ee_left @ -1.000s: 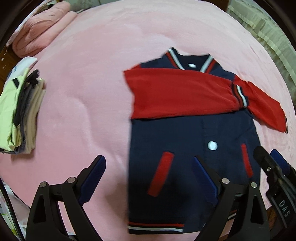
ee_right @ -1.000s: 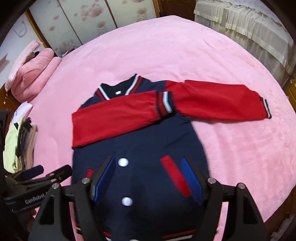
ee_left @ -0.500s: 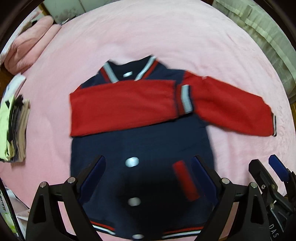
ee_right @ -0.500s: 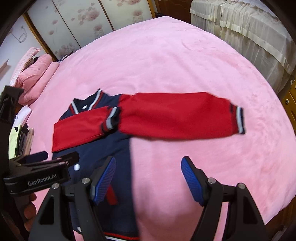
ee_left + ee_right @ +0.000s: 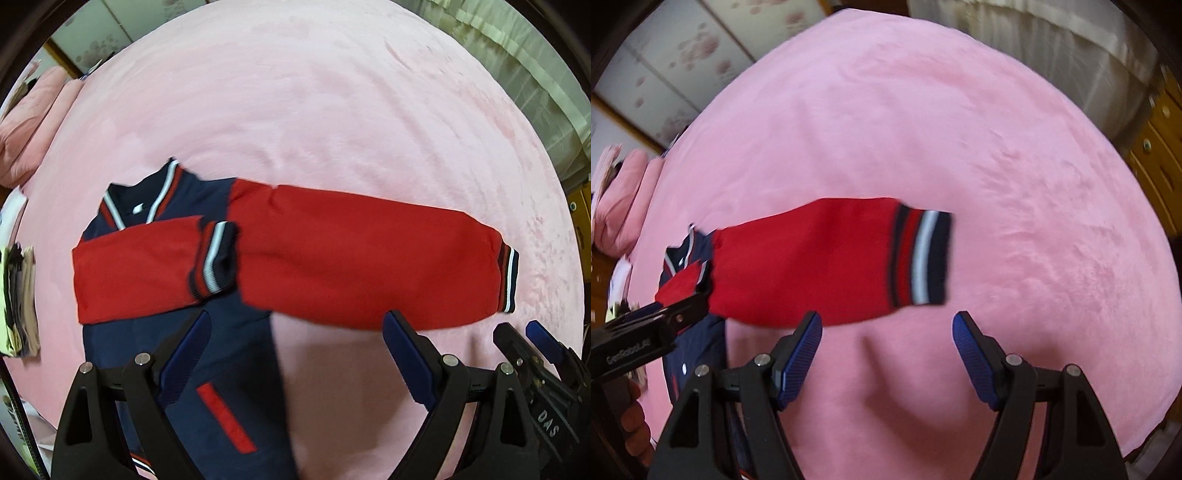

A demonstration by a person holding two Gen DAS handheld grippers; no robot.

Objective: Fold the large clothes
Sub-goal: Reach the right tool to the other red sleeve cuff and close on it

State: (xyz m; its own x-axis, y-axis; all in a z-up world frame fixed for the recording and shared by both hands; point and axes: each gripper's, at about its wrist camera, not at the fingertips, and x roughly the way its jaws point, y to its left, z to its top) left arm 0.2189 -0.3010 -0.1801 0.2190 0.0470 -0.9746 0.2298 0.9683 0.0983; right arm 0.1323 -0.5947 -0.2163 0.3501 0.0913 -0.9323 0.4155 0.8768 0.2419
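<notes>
A navy varsity jacket (image 5: 221, 354) with red sleeves lies flat on the pink bed. One sleeve (image 5: 136, 269) is folded across the chest. The other sleeve (image 5: 365, 258) stretches out to the right, ending in a striped cuff (image 5: 923, 258). My left gripper (image 5: 295, 362) is open and empty above the jacket's right edge, just short of the outstretched sleeve. My right gripper (image 5: 886, 354) is open and empty above the bedspread, just short of the sleeve's cuff end. It also shows in the left wrist view (image 5: 532, 347).
The pink bedspread (image 5: 960, 129) fills both views. A stack of folded clothes (image 5: 18, 299) lies at the left edge. Pink pillows (image 5: 26, 129) sit at the far left. Curtains (image 5: 524, 62) and a wooden drawer unit (image 5: 1160, 155) stand to the right.
Both grippers have swung to the right, from over the jacket's body toward the outstretched sleeve. Both stay open. The jacket has not moved.
</notes>
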